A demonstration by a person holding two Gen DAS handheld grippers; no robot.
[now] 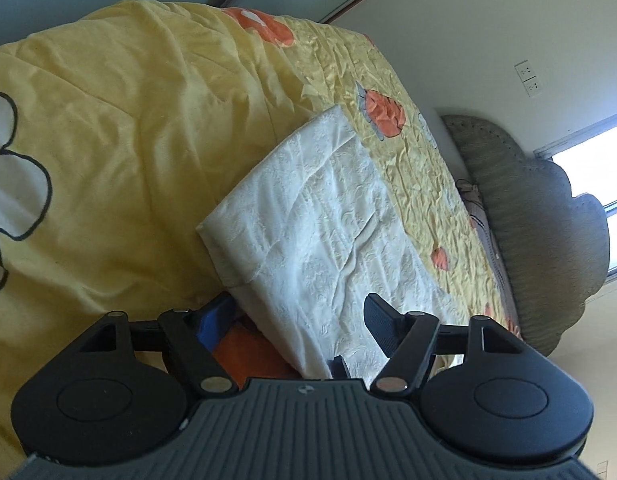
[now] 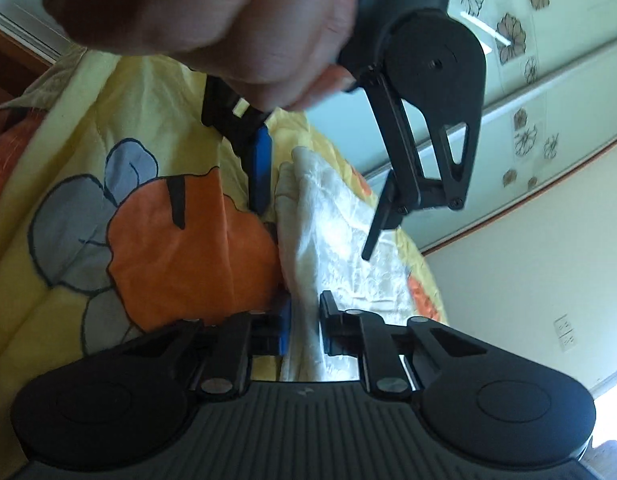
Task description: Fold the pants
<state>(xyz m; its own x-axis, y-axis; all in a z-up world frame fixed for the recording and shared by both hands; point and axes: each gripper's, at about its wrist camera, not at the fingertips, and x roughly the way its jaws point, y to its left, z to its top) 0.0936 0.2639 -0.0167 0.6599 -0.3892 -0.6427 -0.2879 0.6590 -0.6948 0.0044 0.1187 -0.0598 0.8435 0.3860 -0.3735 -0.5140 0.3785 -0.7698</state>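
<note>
The white pants [image 1: 308, 216] are lying part-folded on the yellow bedspread [image 1: 108, 120], looking light, limp and crease-prone, best taken at an edge, with the right gripper [image 2: 304, 324] pinching their near fold and the left gripper [image 1: 304, 320] standing wide around the edge, unclamped.

No readable text, label, brand name or number anywhere – only a tiny round emblem [image 1: 304, 389] on the ribbed grey body of the left gripper [image 1: 296, 320], too small to make out, and a similar faint mark [image 2: 299, 391] on the right gripper [image 2: 304, 330] – blurred, nothing legible
</note>
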